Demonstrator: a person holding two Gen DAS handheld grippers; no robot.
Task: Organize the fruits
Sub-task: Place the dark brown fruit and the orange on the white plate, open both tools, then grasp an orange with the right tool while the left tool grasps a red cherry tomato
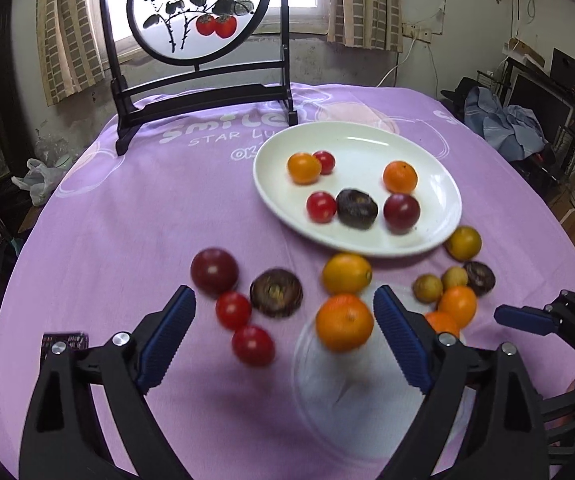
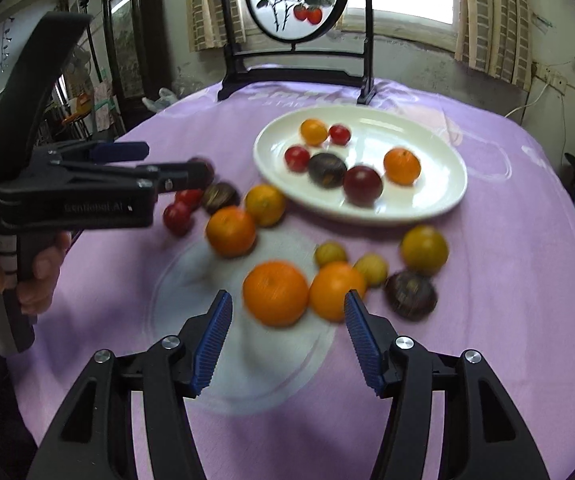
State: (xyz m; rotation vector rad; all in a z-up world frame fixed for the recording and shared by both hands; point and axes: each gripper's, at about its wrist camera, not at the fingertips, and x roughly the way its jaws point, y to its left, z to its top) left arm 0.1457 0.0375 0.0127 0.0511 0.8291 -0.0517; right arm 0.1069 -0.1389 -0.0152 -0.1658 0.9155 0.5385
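A white oval plate (image 1: 439, 236) (image 2: 443, 204) on the purple cloth holds several small fruits: oranges, red tomatoes, dark plums. More loose fruit lies on the cloth in front of it. My left gripper (image 1: 285, 300) is open and empty, above two red tomatoes (image 1: 233, 310), a dark fruit (image 1: 276, 292) and an orange (image 1: 344, 322). My right gripper (image 2: 287, 304) is open and empty, with a large orange (image 2: 275, 294) and a second orange (image 2: 333, 290) just beyond its fingertips. The left gripper also shows in the right wrist view (image 2: 127, 160), and the right one at the edge of the left wrist view (image 1: 527, 318).
A black-framed round painted screen (image 1: 199, 12) (image 2: 297, 0) stands at the back of the table. Small yellow-green fruits (image 2: 423, 250) and a dark fruit (image 2: 410, 295) lie right of the oranges. A shelf with clothes (image 1: 507, 124) stands off the table's right side.
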